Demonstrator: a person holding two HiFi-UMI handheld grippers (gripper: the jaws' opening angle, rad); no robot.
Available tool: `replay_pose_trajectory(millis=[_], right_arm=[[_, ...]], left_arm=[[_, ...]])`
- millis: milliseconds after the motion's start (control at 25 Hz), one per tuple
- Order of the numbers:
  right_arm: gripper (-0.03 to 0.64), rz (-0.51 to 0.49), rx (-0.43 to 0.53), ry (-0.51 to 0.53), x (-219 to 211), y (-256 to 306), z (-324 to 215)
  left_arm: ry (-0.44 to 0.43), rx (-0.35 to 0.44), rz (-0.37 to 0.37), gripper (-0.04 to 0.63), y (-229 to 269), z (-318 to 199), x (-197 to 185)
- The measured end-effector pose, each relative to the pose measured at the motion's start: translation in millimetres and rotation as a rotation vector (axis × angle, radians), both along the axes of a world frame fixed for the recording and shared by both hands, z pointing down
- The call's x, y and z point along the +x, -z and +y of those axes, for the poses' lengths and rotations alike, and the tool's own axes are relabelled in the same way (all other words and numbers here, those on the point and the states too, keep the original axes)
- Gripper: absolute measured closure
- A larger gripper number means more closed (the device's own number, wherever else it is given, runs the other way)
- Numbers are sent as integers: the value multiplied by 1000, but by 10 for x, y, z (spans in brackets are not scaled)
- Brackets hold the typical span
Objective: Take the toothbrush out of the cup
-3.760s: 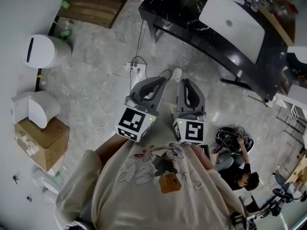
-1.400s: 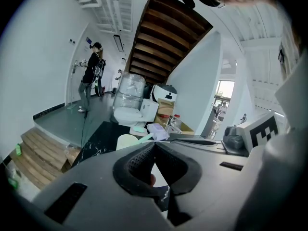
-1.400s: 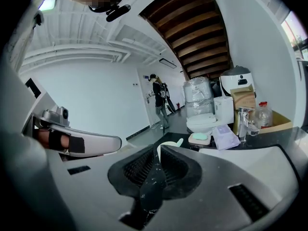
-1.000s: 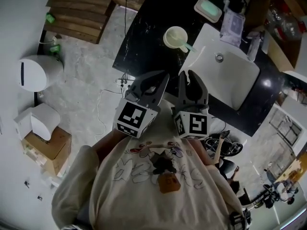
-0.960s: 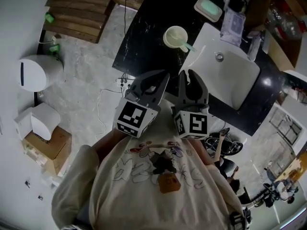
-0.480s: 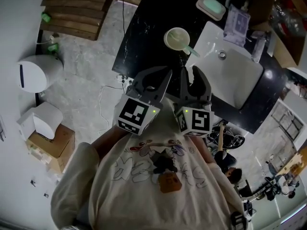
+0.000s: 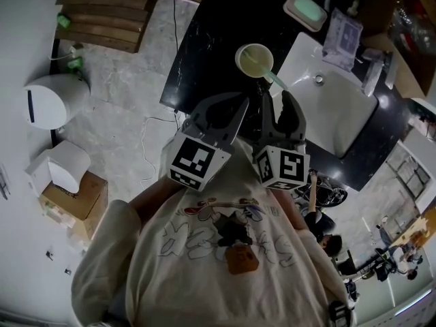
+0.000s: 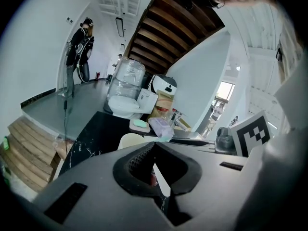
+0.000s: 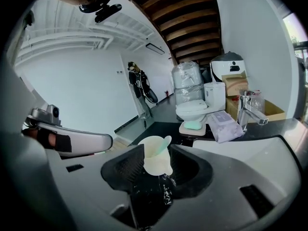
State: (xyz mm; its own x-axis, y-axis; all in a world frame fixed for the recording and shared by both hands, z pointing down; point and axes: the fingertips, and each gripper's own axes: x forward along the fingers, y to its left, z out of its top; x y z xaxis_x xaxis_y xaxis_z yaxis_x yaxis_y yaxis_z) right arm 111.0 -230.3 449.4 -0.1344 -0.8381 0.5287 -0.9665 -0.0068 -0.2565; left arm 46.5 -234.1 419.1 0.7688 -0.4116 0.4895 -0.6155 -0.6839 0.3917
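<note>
The toothbrush (image 7: 271,78) is standing in the cup (image 7: 253,58), its pale green handle leaning out over the rim toward the sink (image 7: 334,114), and the cup is sitting upright on the black counter (image 7: 204,39) near the sink's edge. The right gripper (image 7: 276,102) is pointing at it from the near side with its jaws opening and nothing pressed between the pads. It is hanging short of the cup, apart from it, and I judge that it is spreading now so that it can close on the protruding handle once it arrives. The left gripper (image 7: 240,102) is riding alongside with its tips clenched together on nothing, probably waiting to steady the cup or simply keeping out of the way. The head view is giving the layout from above: the gap between tips and cup, the way the handle leans, and a soap dish (image 7: 304,9) and a pack of wipes (image 7: 343,29) lying farther back. The right gripper view is showing what that one cannot: the cup framed squarely in the gap between the jaws, so the aim is looking good, with the brush's green end poking above the rim. The left gripper view is catching only a sliver of the cup's rim over its own closed jaws, the toothbrush being hidden there
</note>
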Motion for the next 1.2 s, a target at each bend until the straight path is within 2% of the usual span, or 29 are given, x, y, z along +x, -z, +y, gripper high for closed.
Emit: replay_pose_trajectory(millis=[720, 920, 1080, 1200], right_arm=[[455, 46, -18, 11, -87, -113, -304], [476, 60, -42, 21, -166, -164, -318], [535, 73, -54, 17, -184, -186, -318], [541, 78, -56, 23, -211, -178, -316]], left_arm=[[-16, -31, 1, 580, -142, -316, -64], [-16, -37, 3, 580, -156, -355, -106], [-14, -36, 4, 580, -155, -378, -135], [-14, -33, 3, 580, -154, -373, -163]])
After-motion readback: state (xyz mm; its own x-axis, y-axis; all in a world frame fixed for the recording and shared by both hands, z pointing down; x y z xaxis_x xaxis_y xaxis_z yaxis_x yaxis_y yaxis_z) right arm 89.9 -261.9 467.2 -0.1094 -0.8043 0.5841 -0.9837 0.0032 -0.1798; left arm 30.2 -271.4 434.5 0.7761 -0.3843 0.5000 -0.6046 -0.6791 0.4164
